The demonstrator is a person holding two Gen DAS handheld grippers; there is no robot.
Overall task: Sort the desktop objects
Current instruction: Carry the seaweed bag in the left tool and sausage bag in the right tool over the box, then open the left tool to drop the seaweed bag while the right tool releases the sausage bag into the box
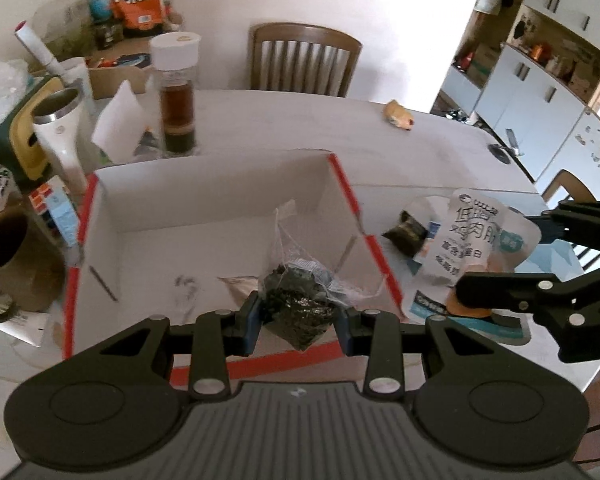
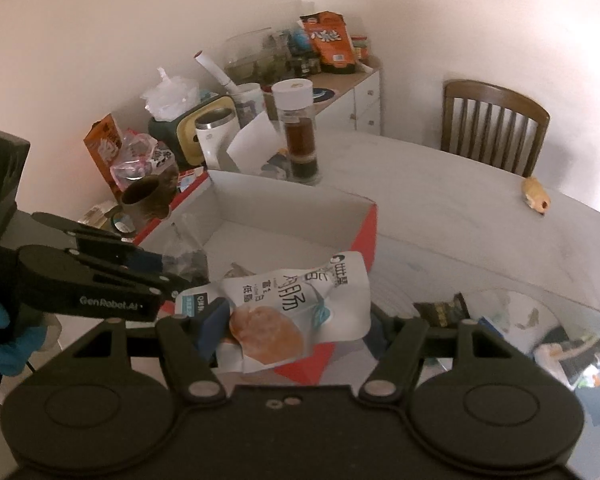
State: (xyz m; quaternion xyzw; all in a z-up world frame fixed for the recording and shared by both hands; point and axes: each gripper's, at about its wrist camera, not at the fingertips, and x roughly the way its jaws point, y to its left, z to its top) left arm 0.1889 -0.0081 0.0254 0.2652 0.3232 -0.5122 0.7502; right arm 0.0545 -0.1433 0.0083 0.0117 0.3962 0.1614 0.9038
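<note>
My left gripper (image 1: 299,322) is shut on a clear plastic bag of dark crumpled stuff (image 1: 298,312), held over the near part of a white cardboard box with red edges (image 1: 220,200). The right gripper (image 2: 296,330) is shut on a white snack pouch with a sausage picture (image 2: 296,308), hanging above the box's near right corner (image 2: 364,236). In the left wrist view that pouch (image 1: 476,236) and the right gripper (image 1: 512,256) show to the right of the box. The left gripper (image 2: 180,268) with its bag appears at the left of the right wrist view, held by a blue-gloved hand (image 2: 4,344).
A tall bottle of dark liquid (image 1: 177,96), a white tumbler (image 1: 60,136), a brown mug (image 1: 8,252) and snack bags crowd the table's left side. A small dark packet (image 1: 406,232) lies right of the box. A bun (image 1: 398,114) sits far off, by a wooden chair (image 1: 304,60).
</note>
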